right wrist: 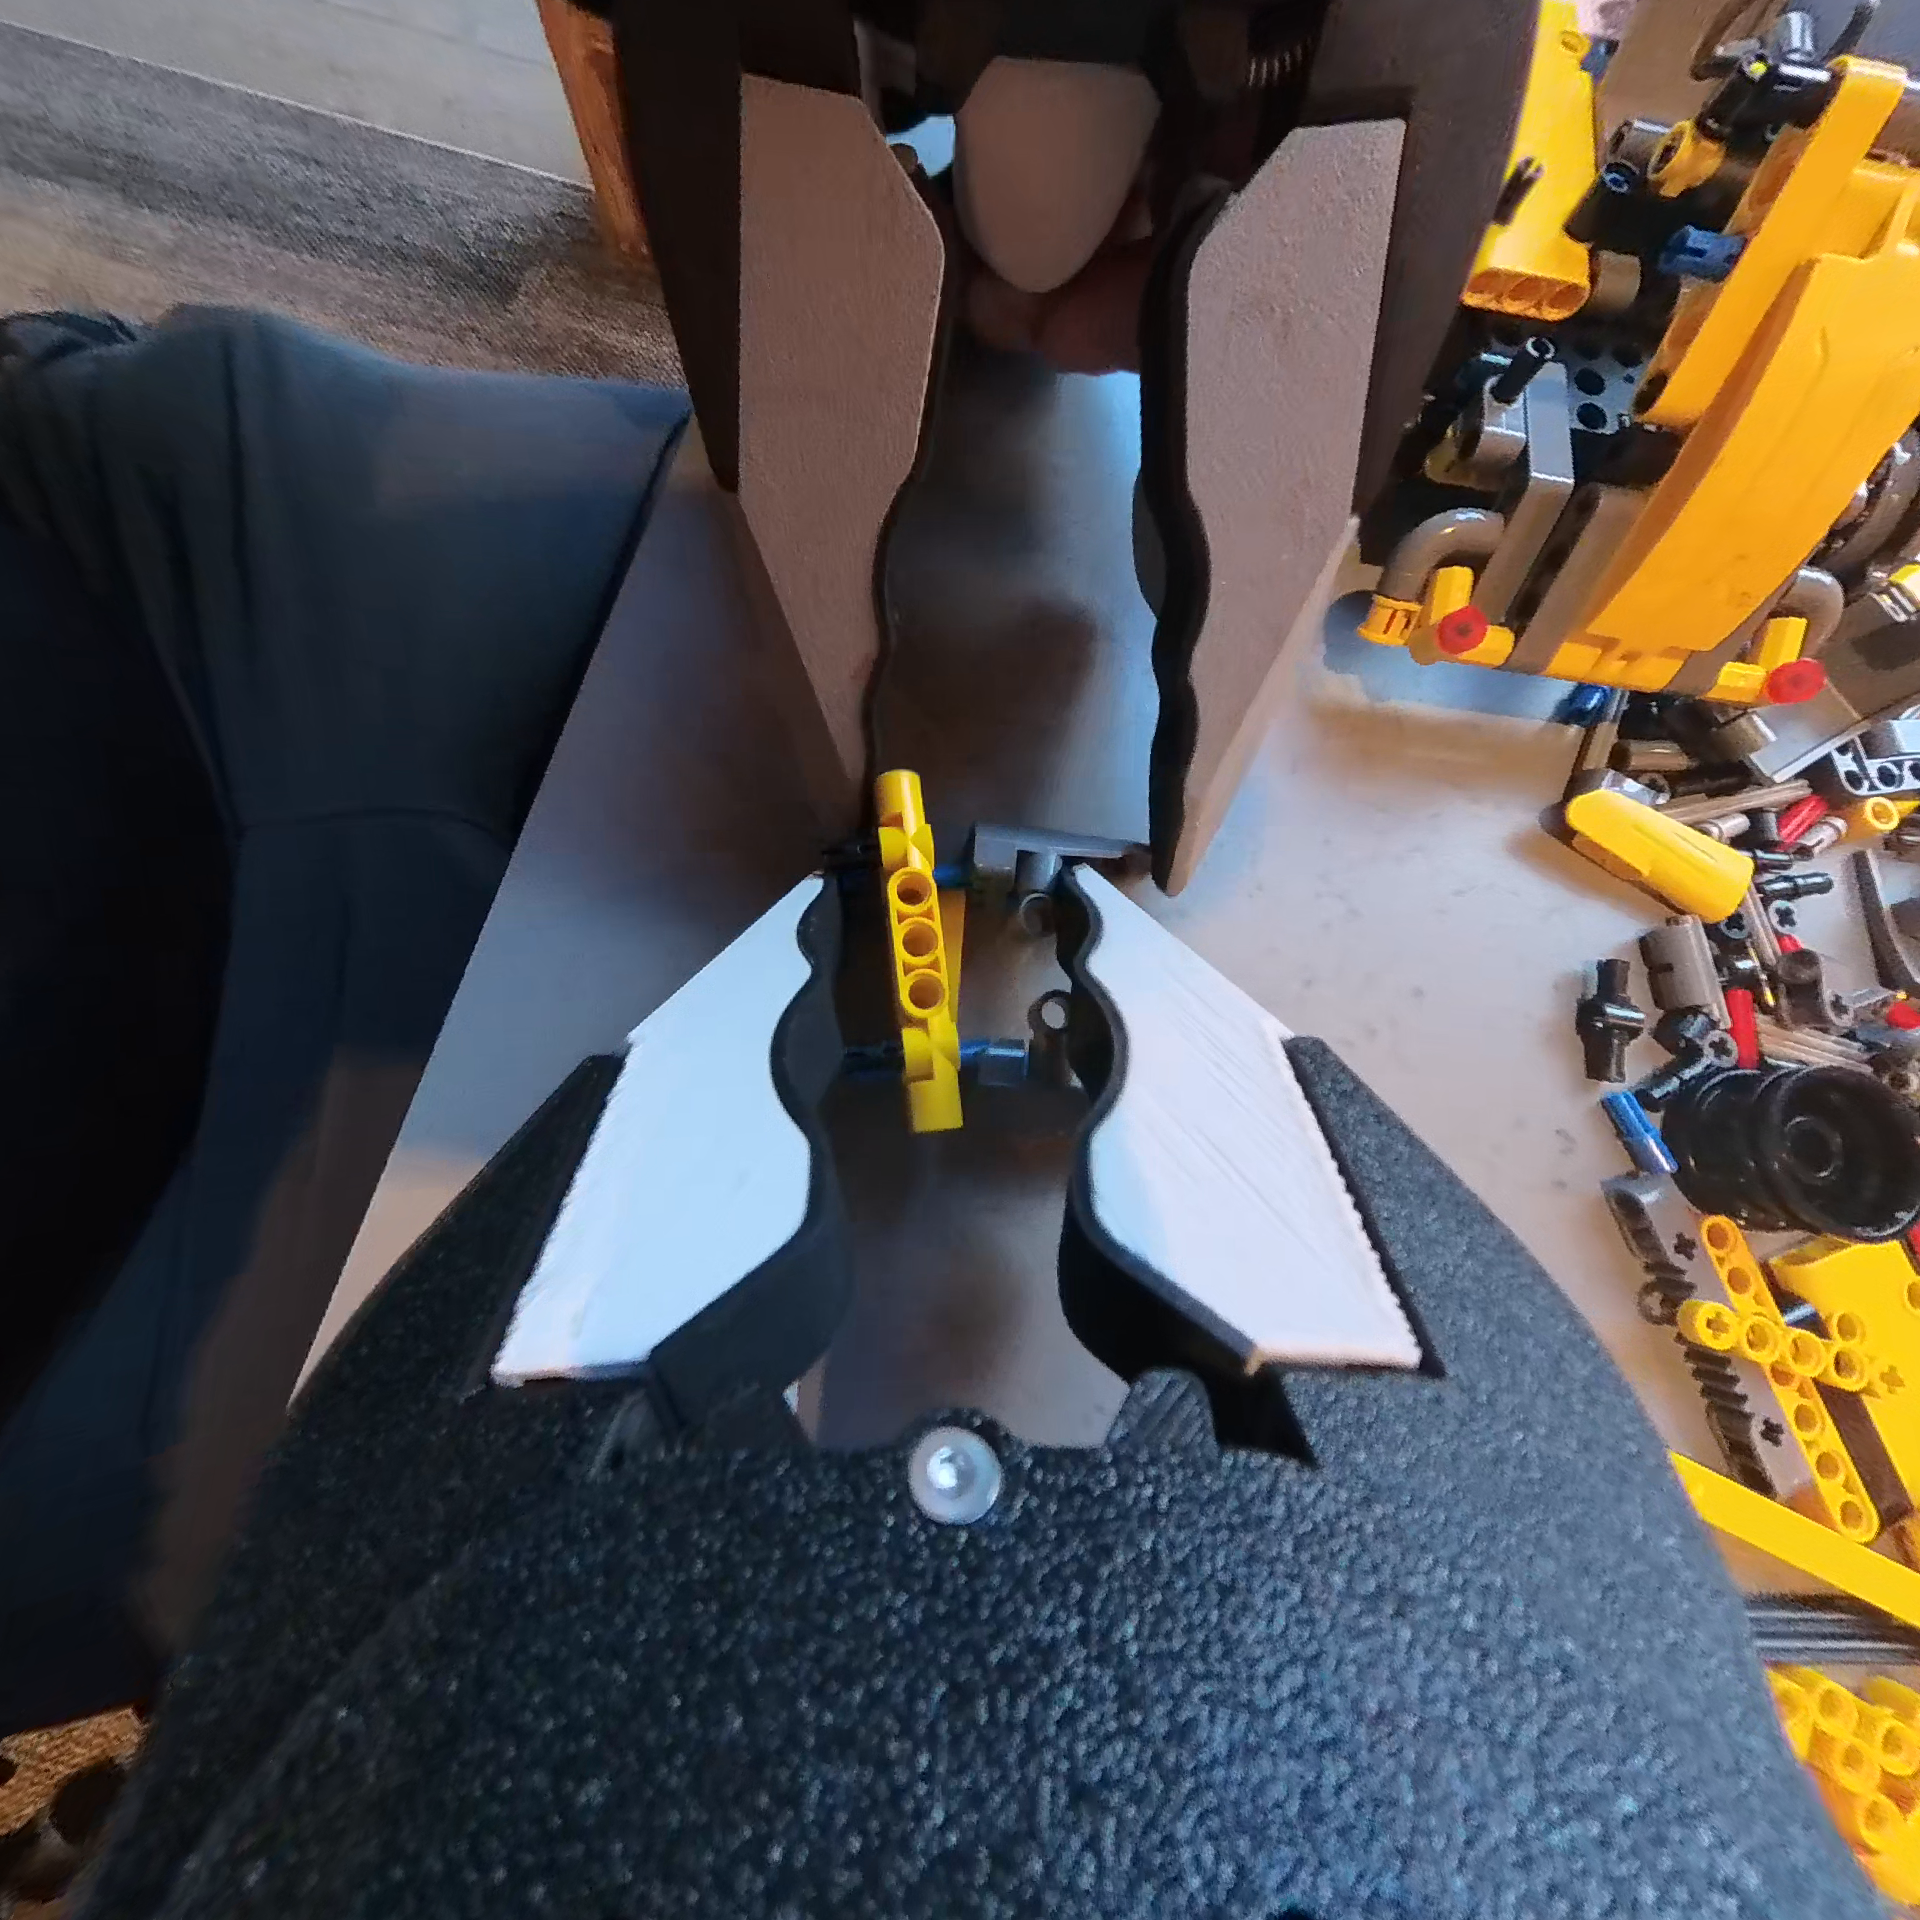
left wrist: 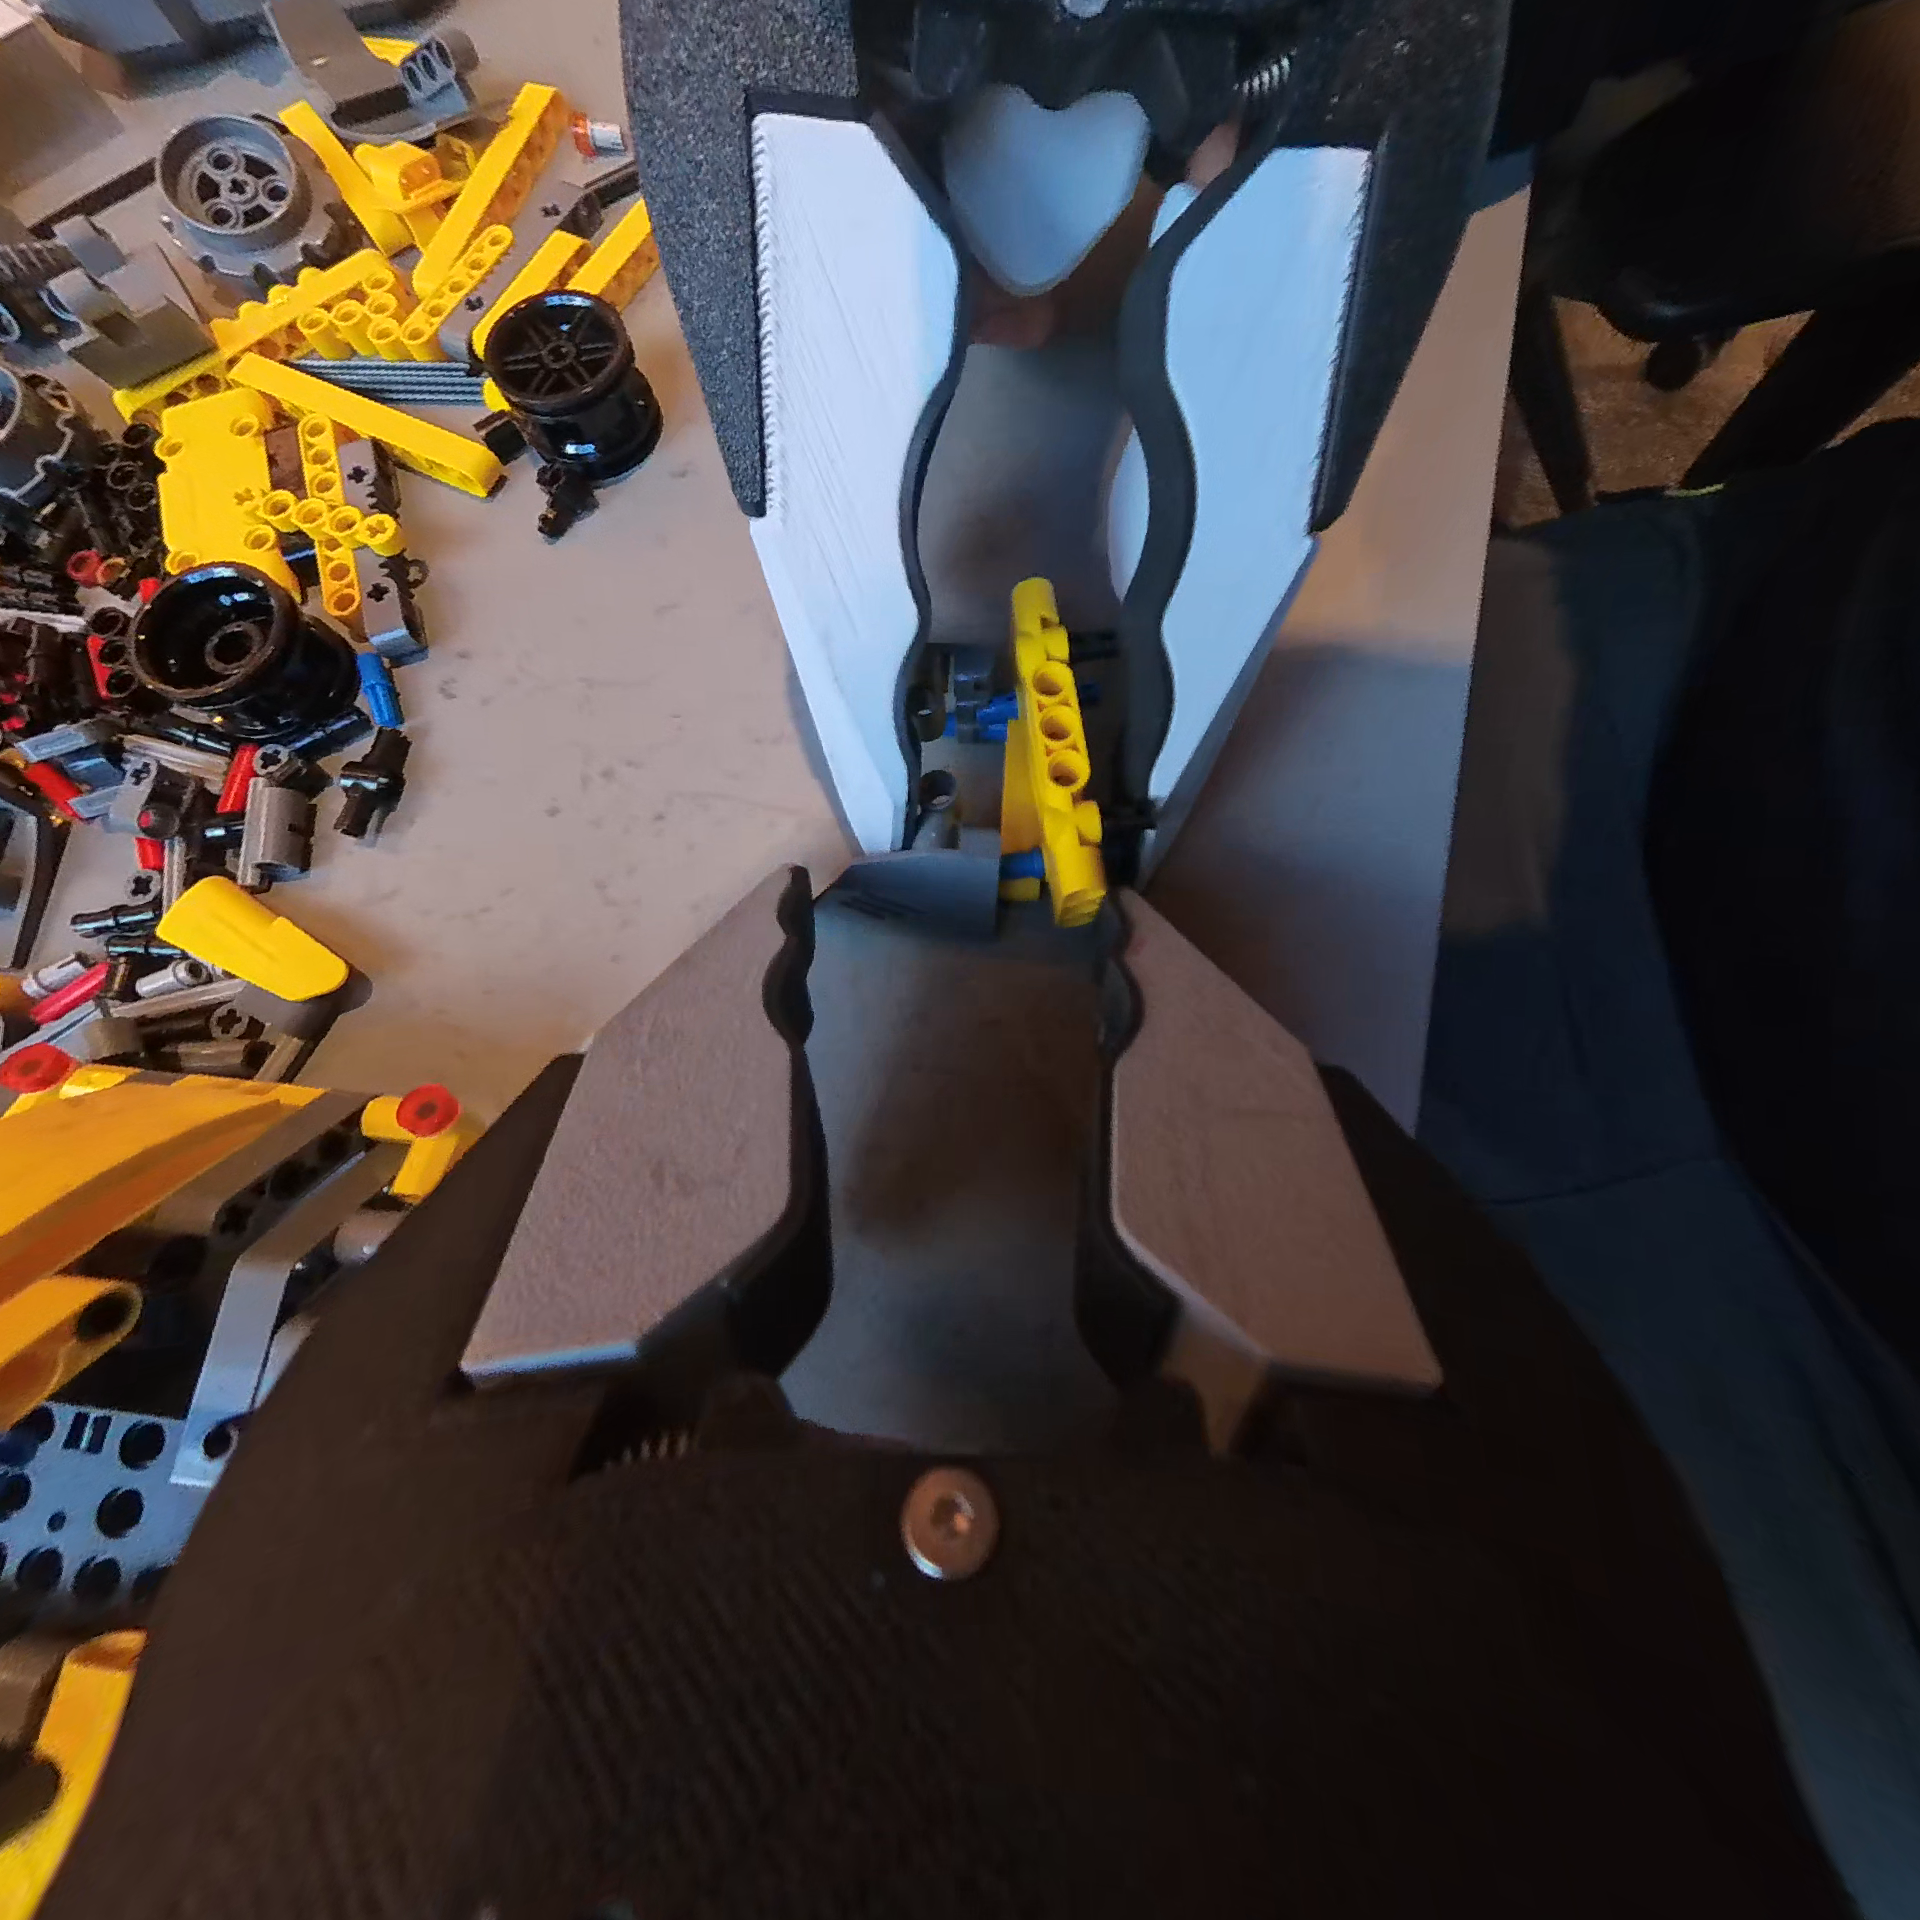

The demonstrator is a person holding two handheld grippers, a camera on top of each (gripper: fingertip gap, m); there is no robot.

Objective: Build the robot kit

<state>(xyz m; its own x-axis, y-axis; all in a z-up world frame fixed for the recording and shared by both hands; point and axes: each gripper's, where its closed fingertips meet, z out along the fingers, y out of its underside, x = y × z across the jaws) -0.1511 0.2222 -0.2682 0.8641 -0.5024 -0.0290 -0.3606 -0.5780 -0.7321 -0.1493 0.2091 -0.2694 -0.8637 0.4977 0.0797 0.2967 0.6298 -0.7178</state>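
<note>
**A:** Over on the left, loose pieces (left wrist: 312,436) are spread across the table (left wrist: 623,675). What about the left gripper (left wrist: 964,899)?

**B:** It's narrowed onto the grey end of the small yellow-and-grey assembly (left wrist: 1055,727), near the table edge. Looks pinched.

**A:** And the right gripper (right wrist: 945,888)?

**B:** Tip to tip with it, clamping the same assembly, yellow beam between its pads. Lifted or resting, can't tell.

Frame edges crop the yellow vehicle model (right wrist: 1704,436) — grey piece (left wrist: 940,821) half hidden behind jaws.
</note>
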